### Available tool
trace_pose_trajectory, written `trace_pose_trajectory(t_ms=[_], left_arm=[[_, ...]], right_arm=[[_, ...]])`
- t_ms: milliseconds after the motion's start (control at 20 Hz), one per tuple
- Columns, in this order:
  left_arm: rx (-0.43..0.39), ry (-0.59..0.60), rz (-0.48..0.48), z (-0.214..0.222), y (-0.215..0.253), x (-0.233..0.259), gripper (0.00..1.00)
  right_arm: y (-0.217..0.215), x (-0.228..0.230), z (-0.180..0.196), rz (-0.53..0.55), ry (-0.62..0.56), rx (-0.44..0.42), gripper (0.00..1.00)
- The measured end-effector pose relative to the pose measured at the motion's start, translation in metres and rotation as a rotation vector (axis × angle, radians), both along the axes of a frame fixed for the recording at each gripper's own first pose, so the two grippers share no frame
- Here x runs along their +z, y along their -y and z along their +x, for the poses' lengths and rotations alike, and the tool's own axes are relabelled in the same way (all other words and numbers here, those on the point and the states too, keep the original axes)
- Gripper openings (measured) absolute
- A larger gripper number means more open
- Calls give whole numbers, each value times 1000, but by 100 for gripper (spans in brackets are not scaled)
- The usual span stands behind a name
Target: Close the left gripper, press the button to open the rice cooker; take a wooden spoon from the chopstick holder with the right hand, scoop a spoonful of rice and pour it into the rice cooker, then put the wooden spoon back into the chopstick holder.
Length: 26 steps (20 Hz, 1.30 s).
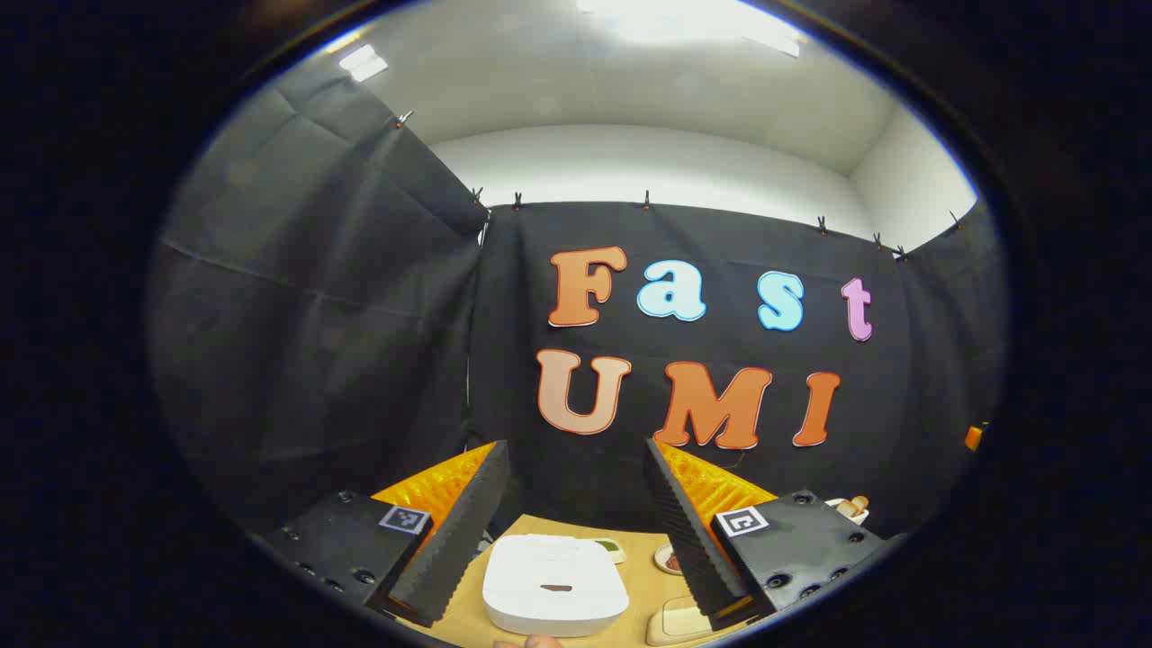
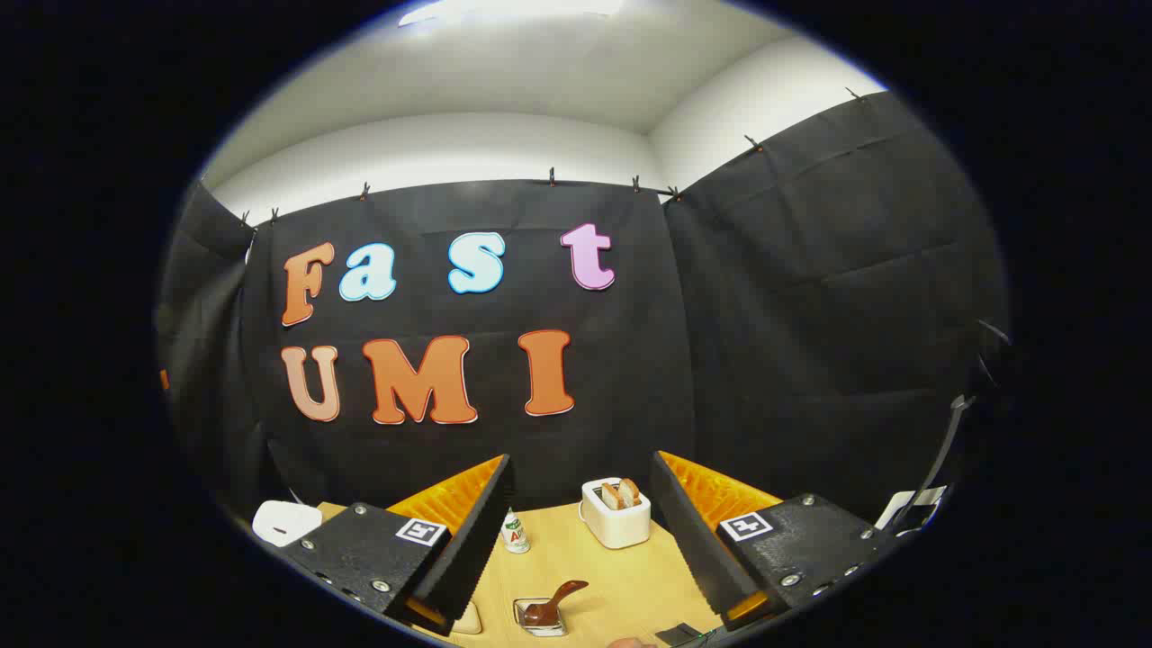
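The rice cooker [image 1: 554, 583] sits lid-down on the wooden table [image 1: 634, 549], framed between the spread fingers of the left gripper [image 1: 576, 468], which stands wide and holds nothing. In the right gripper view the rice cooker [image 2: 286, 522] lies far left; right of it a wooden spoon [image 2: 553, 601] rests in a small holder [image 2: 540, 617], a small bottle [image 2: 514, 531] and a toaster [image 2: 616, 513] stand behind. The right gripper [image 2: 580, 477] is also wide, empty
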<state>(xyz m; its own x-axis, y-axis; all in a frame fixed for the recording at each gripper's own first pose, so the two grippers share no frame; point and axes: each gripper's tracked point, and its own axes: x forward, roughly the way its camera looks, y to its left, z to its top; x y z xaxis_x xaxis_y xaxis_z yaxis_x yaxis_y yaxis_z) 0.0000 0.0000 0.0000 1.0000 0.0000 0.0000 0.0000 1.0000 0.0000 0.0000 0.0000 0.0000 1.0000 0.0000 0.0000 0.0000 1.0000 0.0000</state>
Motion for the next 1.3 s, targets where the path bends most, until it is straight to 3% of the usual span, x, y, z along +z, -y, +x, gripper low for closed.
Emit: trace_pose_trajectory(t_ms=[50,100,250,450,800,1300], left_arm=[[9,-27,17,0,1,-11,100],[5,-54,14,-5,4,-20,100],[-43,-100,-83,-11,18,-40,100],[-44,-102,-171,-4,11,-43,100],[-25,-105,-125,0,4,-48,99],[-93,-167,-86,15,29,-68,100]], right_arm=[[-8,-5,4,-6,-8,7,100],[-14,-8,5,-13,-11,18,95],[-13,-17,2,-37,-11,5,95],[-17,-18,-2,-70,-5,11,95],[-16,-17,6,-36,-2,3,95],[-16,-27,16,-38,-26,-2,95]])
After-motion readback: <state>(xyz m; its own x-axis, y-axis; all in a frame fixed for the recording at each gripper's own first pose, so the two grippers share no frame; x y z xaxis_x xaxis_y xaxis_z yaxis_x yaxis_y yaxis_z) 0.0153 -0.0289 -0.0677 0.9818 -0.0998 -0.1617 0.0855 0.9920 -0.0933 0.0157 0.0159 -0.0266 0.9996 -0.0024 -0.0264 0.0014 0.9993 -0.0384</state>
